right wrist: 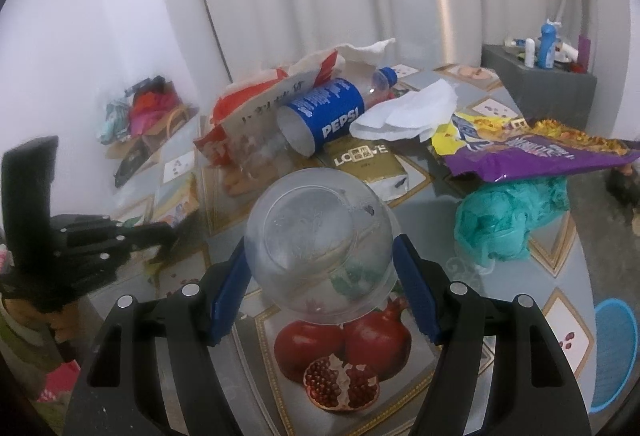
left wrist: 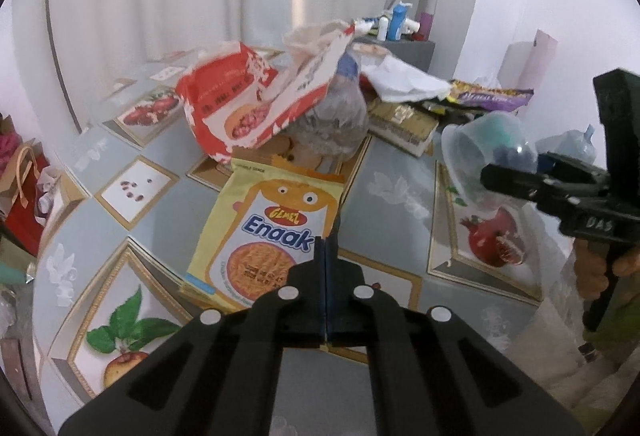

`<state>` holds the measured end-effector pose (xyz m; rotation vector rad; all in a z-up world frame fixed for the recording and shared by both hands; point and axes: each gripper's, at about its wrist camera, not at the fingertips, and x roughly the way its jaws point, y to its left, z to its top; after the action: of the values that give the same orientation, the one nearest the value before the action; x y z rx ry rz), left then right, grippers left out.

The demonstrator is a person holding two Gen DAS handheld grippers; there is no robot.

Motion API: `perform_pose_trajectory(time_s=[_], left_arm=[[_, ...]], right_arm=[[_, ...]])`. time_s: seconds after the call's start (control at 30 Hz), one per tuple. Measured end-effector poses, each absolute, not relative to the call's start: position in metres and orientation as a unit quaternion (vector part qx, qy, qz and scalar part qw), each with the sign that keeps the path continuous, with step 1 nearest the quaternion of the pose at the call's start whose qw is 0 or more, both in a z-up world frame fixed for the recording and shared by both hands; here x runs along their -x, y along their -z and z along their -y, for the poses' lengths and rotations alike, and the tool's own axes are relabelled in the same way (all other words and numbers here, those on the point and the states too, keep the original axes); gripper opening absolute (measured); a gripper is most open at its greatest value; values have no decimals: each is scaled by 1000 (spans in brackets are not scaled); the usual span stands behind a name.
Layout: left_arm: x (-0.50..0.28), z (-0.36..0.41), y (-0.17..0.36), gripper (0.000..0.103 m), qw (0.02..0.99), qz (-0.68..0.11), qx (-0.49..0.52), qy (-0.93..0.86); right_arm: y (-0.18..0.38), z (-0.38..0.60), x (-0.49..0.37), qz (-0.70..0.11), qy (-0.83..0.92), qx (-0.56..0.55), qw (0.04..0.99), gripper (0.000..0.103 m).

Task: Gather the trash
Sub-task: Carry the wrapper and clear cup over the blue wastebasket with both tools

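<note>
On the fruit-patterned tablecloth [right wrist: 560, 276] the trash lay heaped toward the curtain. My right gripper [right wrist: 320, 276] was clamped on a clear plastic cup [right wrist: 316, 244], its blue pads [right wrist: 416, 288] pressed against the cup's sides, holding it tilted above the printed pomegranates. My left gripper [left wrist: 327, 248] had its fingers brought fully together, pinched over the lower right edge of a yellow Enaak snack packet [left wrist: 272, 228] that lay flat on the cloth; I could not tell for certain whether the packet's edge was caught between them. Behind the packet slumped a torn red and white bag [left wrist: 248, 96]. From my right side I saw a Pepsi bottle [right wrist: 328, 112] lying on its side, a crumpled white tissue [right wrist: 408, 112] just beside it, a purple wrapper [right wrist: 540, 156] resting over a teal plastic bag [right wrist: 504, 220].
</note>
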<state>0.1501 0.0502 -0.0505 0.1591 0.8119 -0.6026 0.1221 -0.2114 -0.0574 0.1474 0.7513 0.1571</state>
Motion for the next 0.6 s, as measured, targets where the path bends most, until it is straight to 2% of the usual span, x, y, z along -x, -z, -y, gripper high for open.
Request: perform_pose_trajectory(time_s=[0.33,0.6], left_arm=[[-125,-49,15,0,882,-356,-75,298],[-94,-14,-29,0,887,-302,-90,337]], right_arm=[[41,213,-111,-337,-81,-80,935,66],[18,242,-66,-288,-50,-97,951,66]])
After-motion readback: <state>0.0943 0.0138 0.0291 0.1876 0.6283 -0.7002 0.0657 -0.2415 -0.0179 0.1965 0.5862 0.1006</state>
